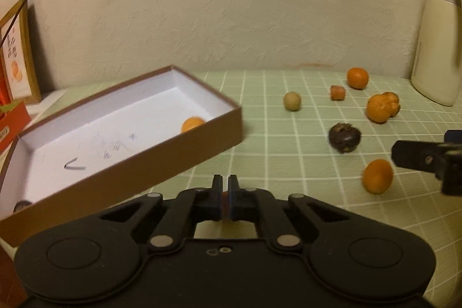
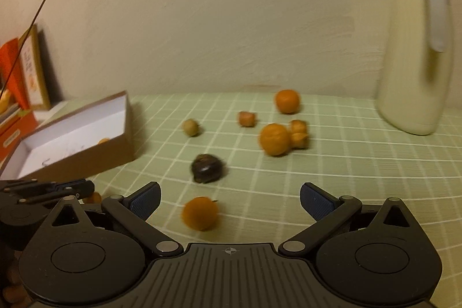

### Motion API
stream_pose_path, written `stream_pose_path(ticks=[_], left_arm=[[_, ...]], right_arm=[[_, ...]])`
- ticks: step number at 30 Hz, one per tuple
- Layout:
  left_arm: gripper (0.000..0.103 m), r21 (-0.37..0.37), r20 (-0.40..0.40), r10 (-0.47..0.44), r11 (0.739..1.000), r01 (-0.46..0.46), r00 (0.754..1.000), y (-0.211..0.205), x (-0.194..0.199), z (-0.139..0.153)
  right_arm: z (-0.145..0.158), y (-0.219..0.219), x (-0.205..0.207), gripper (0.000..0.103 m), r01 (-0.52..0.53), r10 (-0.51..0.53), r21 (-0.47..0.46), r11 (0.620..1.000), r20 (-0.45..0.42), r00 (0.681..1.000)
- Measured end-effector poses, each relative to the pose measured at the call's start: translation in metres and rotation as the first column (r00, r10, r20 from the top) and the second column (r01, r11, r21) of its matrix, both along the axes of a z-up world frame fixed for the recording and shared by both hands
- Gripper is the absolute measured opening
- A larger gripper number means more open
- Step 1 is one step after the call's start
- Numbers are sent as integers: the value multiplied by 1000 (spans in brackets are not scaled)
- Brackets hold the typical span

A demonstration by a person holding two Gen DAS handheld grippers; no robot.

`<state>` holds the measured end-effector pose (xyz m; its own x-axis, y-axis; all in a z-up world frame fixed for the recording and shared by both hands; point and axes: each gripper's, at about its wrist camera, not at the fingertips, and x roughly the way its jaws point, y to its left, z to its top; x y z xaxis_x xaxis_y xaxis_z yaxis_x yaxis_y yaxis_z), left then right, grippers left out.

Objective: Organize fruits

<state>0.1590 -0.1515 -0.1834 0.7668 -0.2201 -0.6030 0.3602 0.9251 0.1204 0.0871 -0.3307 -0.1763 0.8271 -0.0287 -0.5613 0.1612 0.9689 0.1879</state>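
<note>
A brown box [image 1: 161, 158] with a white inside holds one small orange fruit [image 1: 192, 123] at its right end; the box also shows in the right wrist view [image 2: 86, 155]. My left gripper [image 1: 225, 186] is shut on a small orange fruit [image 1: 225, 197] that peeks between the pads, just right of the box's near corner. My right gripper [image 2: 229, 201] is open above a small orange fruit [image 2: 199, 212], which also shows in the left wrist view [image 1: 377, 176]. Beyond lie a dark round fruit [image 2: 206, 171], a large orange [image 2: 274, 139] and a greenish round fruit [image 2: 191, 127].
A green checked cloth [image 1: 288, 152] covers the table. A cream jug [image 2: 415, 54] stands at the back right. Another orange [image 2: 287, 101] and small orange pieces [image 2: 247, 118] lie near the wall. Orange cartons and a framed card [image 1: 17, 57] stand at the far left.
</note>
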Motion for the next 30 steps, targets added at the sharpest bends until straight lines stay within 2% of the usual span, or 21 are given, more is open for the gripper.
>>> stream_pose_path(ticks=[5, 8, 15, 16, 18, 19, 20, 28, 30], left_arm=[[0, 17, 17, -19, 1000, 19, 1000, 5, -5, -2], [13, 47, 46, -5, 999, 2, 999, 6, -10, -3], [15, 45, 42, -17, 999, 15, 999, 2, -12, -3], [18, 51, 45, -22, 999, 20, 999, 0, -15, -4], [44, 59, 30, -25, 998, 23, 999, -4, -16, -7], [49, 68, 20, -18, 998, 16, 1000, -6, -15, -10], [50, 75, 14, -15, 997, 13, 1000, -7, -14, -13], [34, 65, 3, -37, 997, 37, 999, -13, -10, -16], [20, 58, 1, -50, 997, 50, 999, -15, -10, -16]], right_arm=[[-2, 14, 10, 102, -27, 27, -6, 1000, -8, 1000], [-1, 20, 10, 102, -46, 46, -21, 999, -2, 999], [1, 21, 10, 102, -47, 47, -25, 999, 2, 999], [2, 20, 9, 102, -46, 47, -28, 999, 4, 999], [3, 18, 7, 102, -42, 42, -27, 999, 7, 999], [4, 17, 6, 102, -40, 40, -23, 999, 7, 999], [4, 15, 5, 102, -37, 38, -18, 999, 8, 999], [7, 9, 0, 102, -30, 30, -12, 999, 18, 999], [7, 7, -1, 102, -28, 28, -13, 1000, 19, 999]])
